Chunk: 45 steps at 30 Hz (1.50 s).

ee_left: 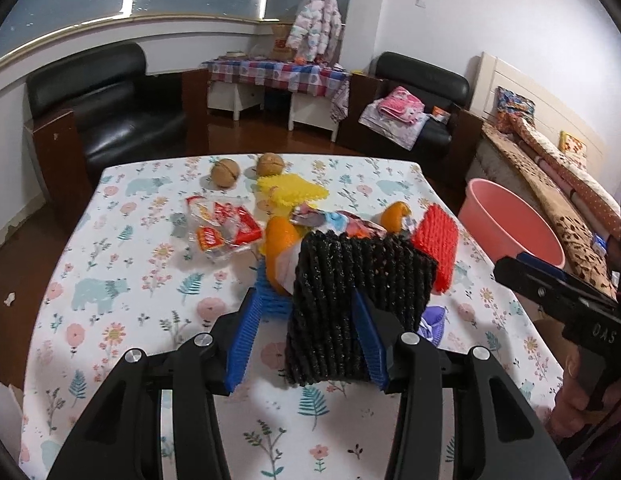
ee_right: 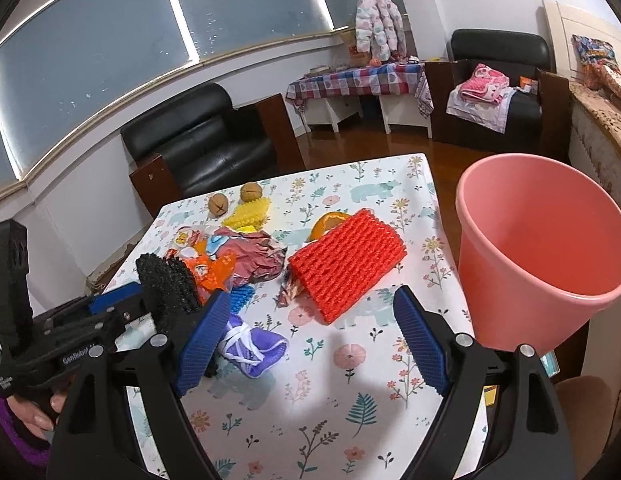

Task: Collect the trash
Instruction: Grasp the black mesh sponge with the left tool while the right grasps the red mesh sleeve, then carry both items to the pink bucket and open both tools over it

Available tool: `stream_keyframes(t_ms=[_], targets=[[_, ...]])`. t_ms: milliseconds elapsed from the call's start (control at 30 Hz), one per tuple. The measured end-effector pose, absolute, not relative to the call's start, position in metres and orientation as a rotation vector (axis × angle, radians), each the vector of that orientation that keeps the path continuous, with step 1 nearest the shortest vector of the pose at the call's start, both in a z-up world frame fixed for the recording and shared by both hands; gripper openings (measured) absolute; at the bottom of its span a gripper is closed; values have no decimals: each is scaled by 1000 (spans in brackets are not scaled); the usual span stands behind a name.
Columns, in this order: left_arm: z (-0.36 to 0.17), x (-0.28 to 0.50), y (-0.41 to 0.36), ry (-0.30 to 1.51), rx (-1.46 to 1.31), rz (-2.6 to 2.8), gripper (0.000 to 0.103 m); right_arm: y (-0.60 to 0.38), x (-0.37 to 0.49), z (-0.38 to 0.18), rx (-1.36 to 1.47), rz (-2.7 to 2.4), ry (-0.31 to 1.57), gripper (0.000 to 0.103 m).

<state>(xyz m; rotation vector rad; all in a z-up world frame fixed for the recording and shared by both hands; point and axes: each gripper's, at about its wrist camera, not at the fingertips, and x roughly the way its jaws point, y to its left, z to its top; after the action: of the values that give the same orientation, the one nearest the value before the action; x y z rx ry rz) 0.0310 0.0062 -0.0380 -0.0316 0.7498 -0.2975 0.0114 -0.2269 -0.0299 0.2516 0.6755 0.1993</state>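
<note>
A black foam net point(ee_left: 350, 312) is clamped between the blue pads of the left gripper point(ee_left: 310, 320) and held just above the floral tablecloth point(ee_left: 110, 240). The right gripper point(ee_right: 310, 340) is spread wide with nothing between its pads. A red foam net point(ee_right: 346, 260) lies ahead of it, beside crumpled wrappers point(ee_right: 246, 256) and a yellow net point(ee_right: 246, 212). A pink bucket point(ee_right: 542, 264) is seen at the table's right edge, and 2 walnuts point(ee_left: 224, 172) lie at the far side.
</note>
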Motion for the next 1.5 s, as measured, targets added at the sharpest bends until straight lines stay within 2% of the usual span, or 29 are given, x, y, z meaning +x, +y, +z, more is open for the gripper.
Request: stream_keyframes(t_ms=[67,133,267,333,633,867,1000,1067,1133,1167,1333,1500], targets=[[-41,31,3,751,-22,-309,47,-230,14,-32,267,188,687,84],[-44,31,0,753,-22,-324,42,-233,17,-35,288,179,701,84],[-46,29,0,754,-44,-339,17,-236,24,-40,320,164,727,84],[-46,28,2,759,-61,-341,10,-237,28,-42,335,165,740,84],[-27,13,20,710,-114,-322,9,-232,54,-47,347,150,775,78],[-11,0,33,659,-126,-297,9,-225,74,-66,366,149,862,69],[-8,-1,37,660,-140,-284,9,-223,82,-75,398,166,909,53],[-6,-4,38,658,-145,-282,9,-222,82,-78,397,175,927,34],[-4,-5,39,655,-145,-279,9,-222,81,-79,396,175,934,24],[-3,-5,39,653,-145,-277,9,-224,80,-79,396,173,932,15],[2,-7,38,652,-149,-265,9,-235,66,-71,383,160,890,9],[10,-7,35,644,-154,-270,9,-247,46,-47,361,171,828,8]])
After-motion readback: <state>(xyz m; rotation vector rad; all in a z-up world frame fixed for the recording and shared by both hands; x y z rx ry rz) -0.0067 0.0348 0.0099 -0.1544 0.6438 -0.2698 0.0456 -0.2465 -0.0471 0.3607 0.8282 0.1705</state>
